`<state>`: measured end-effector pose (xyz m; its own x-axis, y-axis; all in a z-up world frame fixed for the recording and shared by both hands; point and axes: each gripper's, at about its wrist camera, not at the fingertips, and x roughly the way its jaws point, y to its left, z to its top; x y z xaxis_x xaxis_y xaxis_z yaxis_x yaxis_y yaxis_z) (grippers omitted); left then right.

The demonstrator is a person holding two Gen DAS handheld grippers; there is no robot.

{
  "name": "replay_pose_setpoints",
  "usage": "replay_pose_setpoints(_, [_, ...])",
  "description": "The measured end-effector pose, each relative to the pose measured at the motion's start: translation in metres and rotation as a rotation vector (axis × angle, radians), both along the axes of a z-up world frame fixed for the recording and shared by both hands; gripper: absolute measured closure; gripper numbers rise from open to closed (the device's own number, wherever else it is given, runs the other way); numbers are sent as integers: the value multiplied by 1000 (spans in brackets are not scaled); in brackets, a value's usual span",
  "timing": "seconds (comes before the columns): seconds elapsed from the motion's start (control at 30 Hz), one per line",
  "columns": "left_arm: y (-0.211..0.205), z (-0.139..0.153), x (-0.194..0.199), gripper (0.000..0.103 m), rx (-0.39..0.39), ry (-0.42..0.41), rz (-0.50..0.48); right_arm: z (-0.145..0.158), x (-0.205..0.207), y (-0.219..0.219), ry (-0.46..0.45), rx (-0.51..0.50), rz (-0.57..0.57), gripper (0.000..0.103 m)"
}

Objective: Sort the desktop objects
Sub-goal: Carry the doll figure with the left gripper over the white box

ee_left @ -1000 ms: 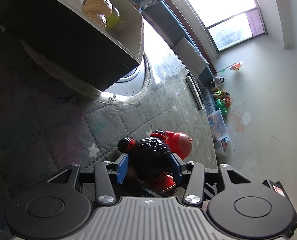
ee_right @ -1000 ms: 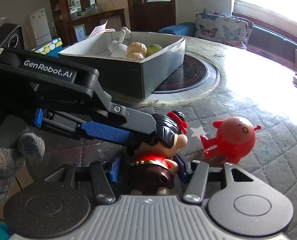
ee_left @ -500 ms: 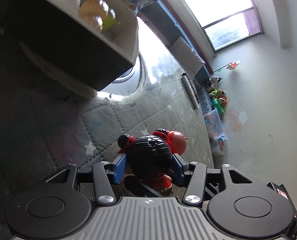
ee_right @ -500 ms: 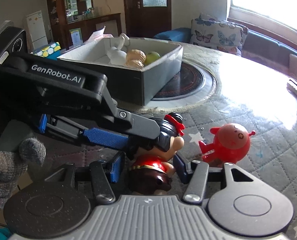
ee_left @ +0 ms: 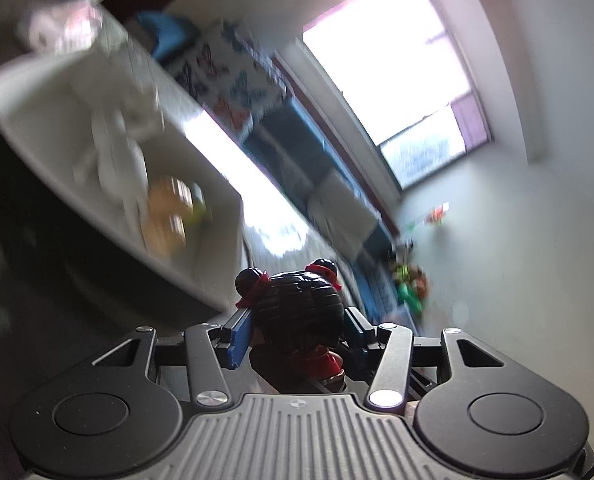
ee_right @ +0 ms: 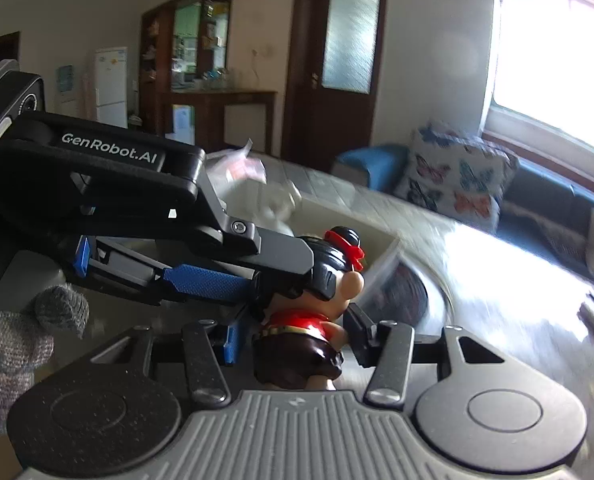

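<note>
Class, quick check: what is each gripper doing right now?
Left gripper: closed on the doll's head.
Right gripper: jaws closing on the same doll, at its body.

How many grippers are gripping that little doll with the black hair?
2. The left gripper clamps the doll's head; the right gripper, jaws closing, pinches its body.

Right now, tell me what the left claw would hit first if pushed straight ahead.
The doll is already clamped between the fingers of the left claw. Beyond it, the near corner of the open white box looks first in line, though blur leaves the depth unclear.
</note>
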<state>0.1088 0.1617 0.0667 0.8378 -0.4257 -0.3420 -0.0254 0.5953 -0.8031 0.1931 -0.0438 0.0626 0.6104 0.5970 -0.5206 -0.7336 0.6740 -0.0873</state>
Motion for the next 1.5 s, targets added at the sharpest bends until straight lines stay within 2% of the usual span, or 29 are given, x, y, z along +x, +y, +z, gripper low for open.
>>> replay_pose_setpoints(0.13, [38, 9, 16, 50, -5, -21, 72, 10, 24, 40, -25, 6, 52, 52])
replay_pose_setpoints(0.23, [63, 8, 33, 51, 2, -3, 115, 8, 46, 70, -13, 5, 93, 53])
replay_pose_setpoints(0.4, [102, -16, 58, 51, -4, 72, 161, -5, 84, 112, 71, -23, 140, 53])
replay_pose_setpoints(0.6, [125, -44, 76, 51, -4, 175, 196, -28, 117, 145, 196, -77, 187, 53])
replay_pose_setpoints(0.73, [128, -40, 83, 53, 39, 208, 204, -41, 129, 154, 263, -91, 198, 57])
replay_pose_setpoints(1.1, [116, -32, 93, 55, 152, 274, 202, -61, 141, 171, 325, -153, 190, 57])
replay_pose_setpoints(1.2, [114, -31, 92, 55, 161, 274, 199, -68, 142, 177, 338, -183, 195, 57])
replay_pose_setpoints(1.5, [114, -26, 86, 55, 182, 265, 201, -70, 144, 169, 375, -148, 186, 56])
